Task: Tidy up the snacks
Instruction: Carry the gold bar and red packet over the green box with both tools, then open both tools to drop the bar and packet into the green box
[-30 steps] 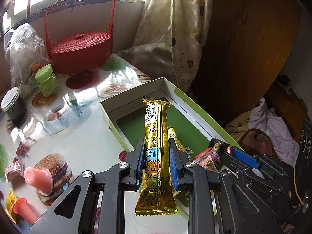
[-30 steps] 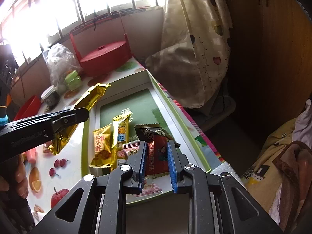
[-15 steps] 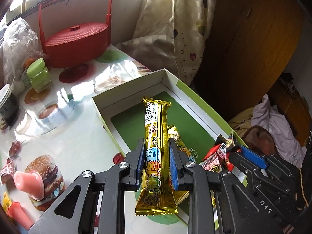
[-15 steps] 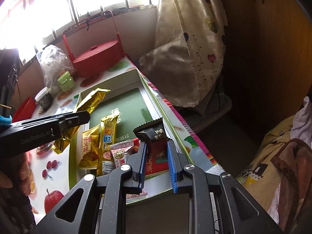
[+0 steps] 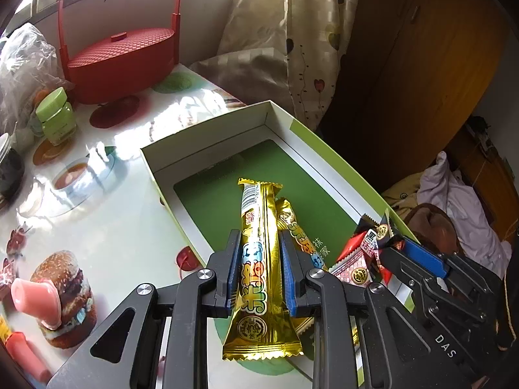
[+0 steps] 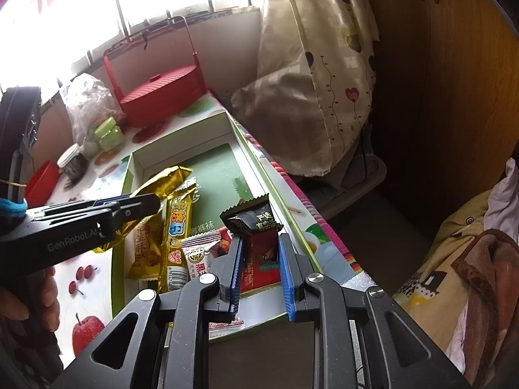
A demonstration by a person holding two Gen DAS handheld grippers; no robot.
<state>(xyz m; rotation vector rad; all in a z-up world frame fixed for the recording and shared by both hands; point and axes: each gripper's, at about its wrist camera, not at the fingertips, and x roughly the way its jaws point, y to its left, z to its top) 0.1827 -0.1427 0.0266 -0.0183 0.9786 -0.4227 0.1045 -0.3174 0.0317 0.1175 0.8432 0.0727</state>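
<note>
My left gripper (image 5: 258, 269) is shut on a long gold snack bar (image 5: 258, 259), held above the near part of a shallow white box with a green floor (image 5: 227, 175). From the right wrist view that gripper (image 6: 142, 204) comes in from the left with the gold bar (image 6: 162, 181) over the box (image 6: 246, 159). My right gripper (image 6: 258, 265) is shut on a red and black snack packet (image 6: 259, 236), lifted at the box's near right end. In the box lie a second gold bar (image 6: 176, 240), a gold peanut packet (image 6: 146, 253) and a pink-white packet (image 6: 201, 253).
A red lidded basket with a tall handle (image 5: 123, 61) stands at the table's far side, with a green-capped jar (image 5: 56, 113), a dark jar (image 6: 73, 162) and a plastic bag (image 5: 22, 64) near it. Pink jelly cups (image 5: 32, 295) lie at the left. A curtain (image 5: 292, 32) hangs beyond the table.
The left gripper with the gold bar has come further over the box and slightly lower. The right gripper has lifted the red and black packet out of the pile in the box.
</note>
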